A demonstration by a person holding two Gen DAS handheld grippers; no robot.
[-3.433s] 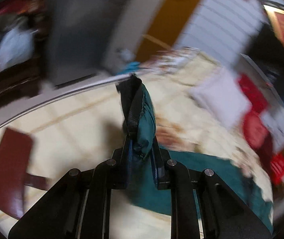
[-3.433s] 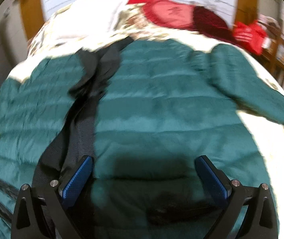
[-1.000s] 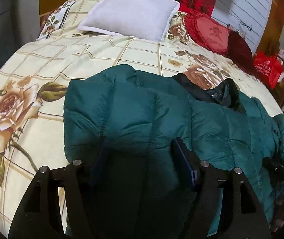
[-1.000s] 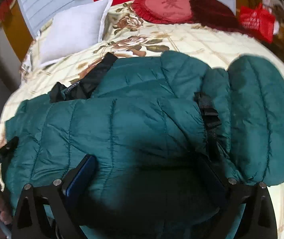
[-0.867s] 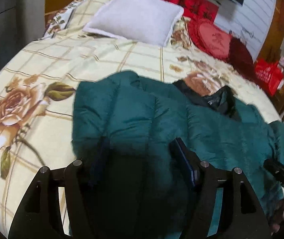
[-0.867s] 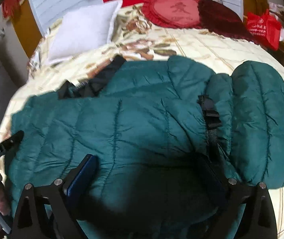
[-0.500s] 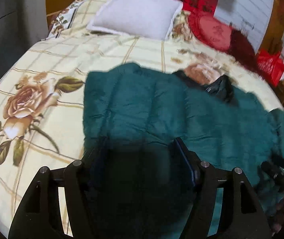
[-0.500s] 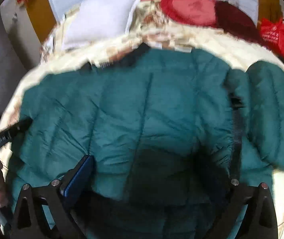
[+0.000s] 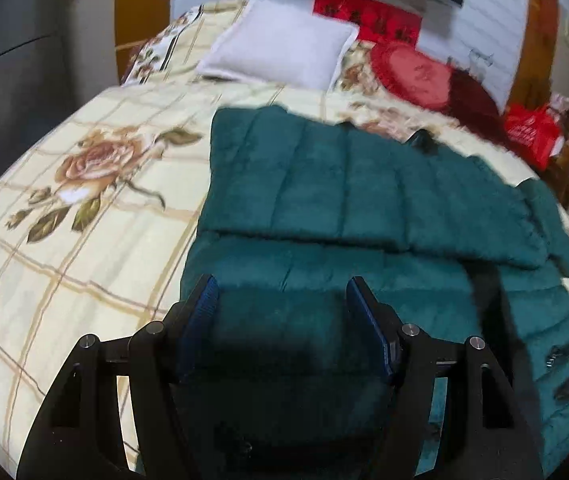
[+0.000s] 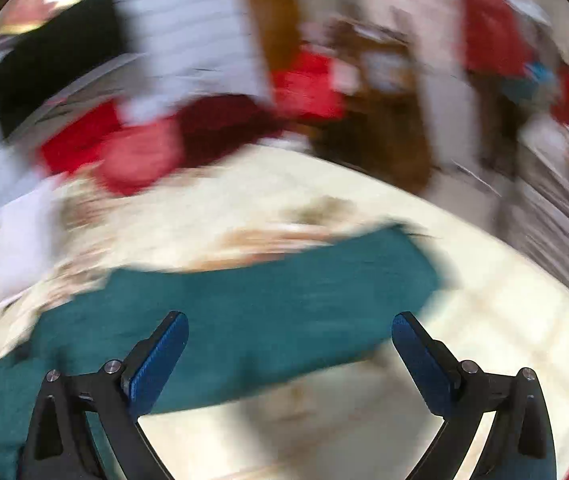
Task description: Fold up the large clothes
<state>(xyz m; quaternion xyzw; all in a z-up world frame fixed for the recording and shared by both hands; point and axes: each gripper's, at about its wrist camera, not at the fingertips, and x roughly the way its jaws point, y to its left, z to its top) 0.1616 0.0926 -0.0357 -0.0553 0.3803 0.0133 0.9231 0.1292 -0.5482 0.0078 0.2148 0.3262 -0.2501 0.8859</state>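
home bedroom, floral bed (image 9: 84, 208), pillow (image 9: 280, 56)

The teal jacket (image 9: 364, 184) is quilted, puffy cloth with a soft, matt look and stitched channels. The bed (image 9: 84, 208) wears a smooth matt cotton-like cover printed with roses and checks. The white pillow (image 9: 280, 46) looks fleecy. The left gripper (image 9: 280, 312) has matt black plastic arms, ribbed blue pads (image 9: 368, 320) and shiny metal screws; the right gripper (image 10: 290, 344) looks alike.

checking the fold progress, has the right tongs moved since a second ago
Yes. The right tongs have swung right: the white pillow, once upper centre-left, now sits at the left edge.
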